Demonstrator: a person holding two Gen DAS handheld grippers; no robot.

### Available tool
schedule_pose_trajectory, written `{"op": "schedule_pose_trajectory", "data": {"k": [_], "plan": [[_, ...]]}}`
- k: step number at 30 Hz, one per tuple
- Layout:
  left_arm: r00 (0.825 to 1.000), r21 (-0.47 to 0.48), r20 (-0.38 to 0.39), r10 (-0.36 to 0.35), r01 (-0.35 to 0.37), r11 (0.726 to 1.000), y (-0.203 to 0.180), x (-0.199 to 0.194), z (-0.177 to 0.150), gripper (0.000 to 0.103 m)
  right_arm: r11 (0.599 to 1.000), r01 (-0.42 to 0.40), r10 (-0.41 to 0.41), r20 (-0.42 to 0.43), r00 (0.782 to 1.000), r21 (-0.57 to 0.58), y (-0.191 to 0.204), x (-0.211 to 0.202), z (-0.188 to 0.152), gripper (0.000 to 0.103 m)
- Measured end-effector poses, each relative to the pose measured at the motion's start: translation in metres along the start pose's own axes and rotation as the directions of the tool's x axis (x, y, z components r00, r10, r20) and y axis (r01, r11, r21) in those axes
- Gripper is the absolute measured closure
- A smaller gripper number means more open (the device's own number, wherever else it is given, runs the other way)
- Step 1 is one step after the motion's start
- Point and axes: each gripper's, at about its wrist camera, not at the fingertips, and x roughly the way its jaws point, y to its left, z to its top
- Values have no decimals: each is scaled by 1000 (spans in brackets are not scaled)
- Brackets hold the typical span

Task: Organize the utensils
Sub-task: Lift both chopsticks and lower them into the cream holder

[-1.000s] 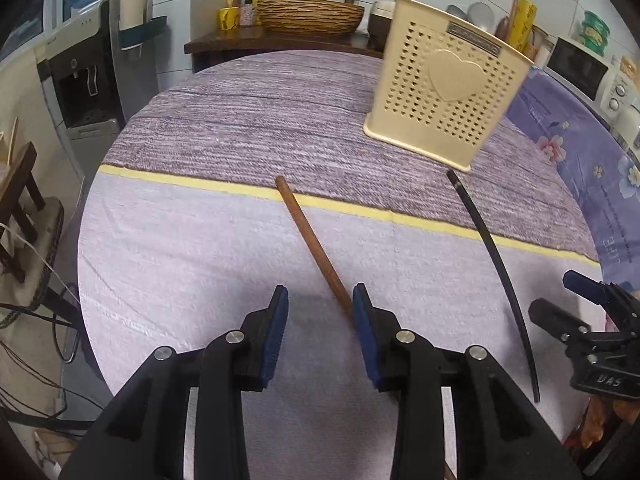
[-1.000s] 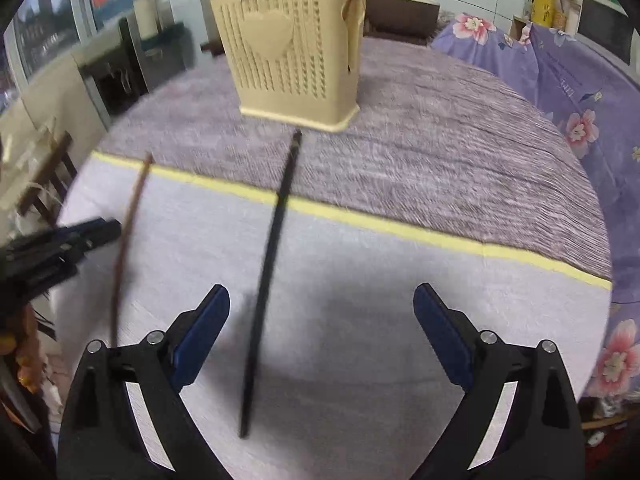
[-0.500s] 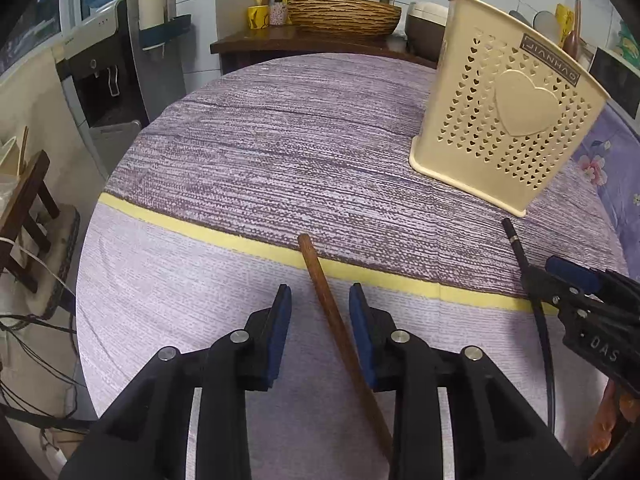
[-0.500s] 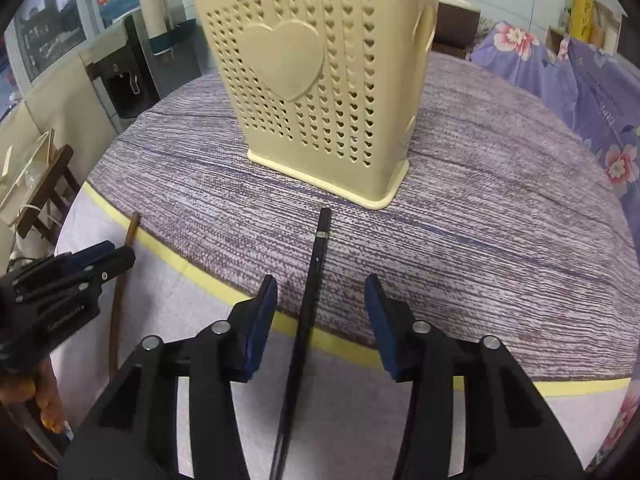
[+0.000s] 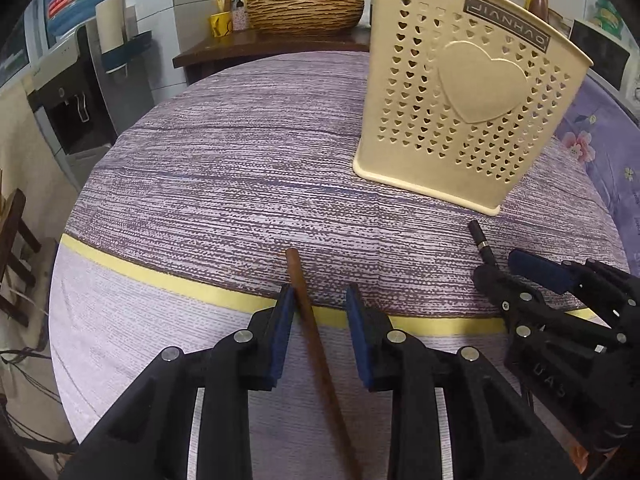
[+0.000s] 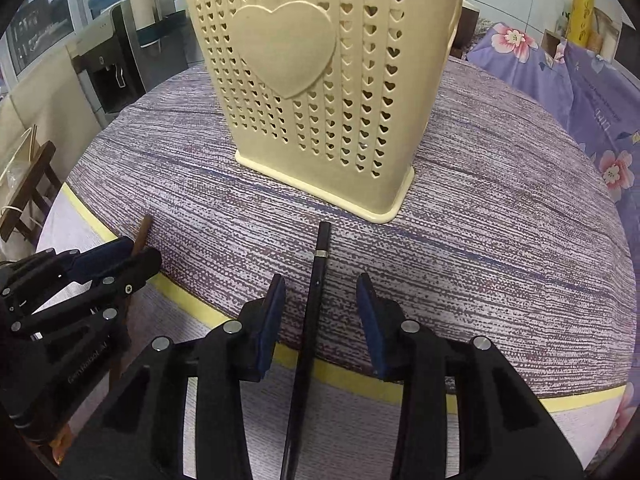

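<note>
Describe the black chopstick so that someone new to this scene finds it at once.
Start at the cream basket with the raised heart, standing on the striped cloth. The black chopstick lies just before it, tip toward its base. Unlike the brown chopstick to its left, it is black with a silver band.

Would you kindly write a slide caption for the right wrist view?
Right gripper closing astride a black chopstick lying on the tablecloth, pointing at the cream holder.
</note>
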Motion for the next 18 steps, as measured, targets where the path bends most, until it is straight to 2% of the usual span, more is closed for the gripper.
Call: {"op": "schedule_pose_trajectory", "data": {"k": [2, 6, 7, 12, 18], "plan": [[1000, 4, 2, 4, -4, 1000, 0, -1, -1, 77, 1000, 5, -5, -2, 1000, -8, 0, 0, 0, 71], [999, 17, 14, 35, -35, 999, -2, -1, -3, 93, 1000, 13, -13, 9, 1000, -16, 3, 0, 0, 87], [999, 18, 16, 34, -34, 999, -3, 0, -3, 93, 1000, 16, -15, 11, 1000, -19, 4, 0, 0, 91], [999, 26, 22, 38, -39, 999, -5, 0, -2, 94, 1000, 7, -7, 22, 1000, -11, 2, -1, -2, 93], [999, -19, 45, 2, -1, 1000, 5, -7, 3, 95, 997, -71, 68, 76, 995, 36, -11, -18, -4, 95]]}}
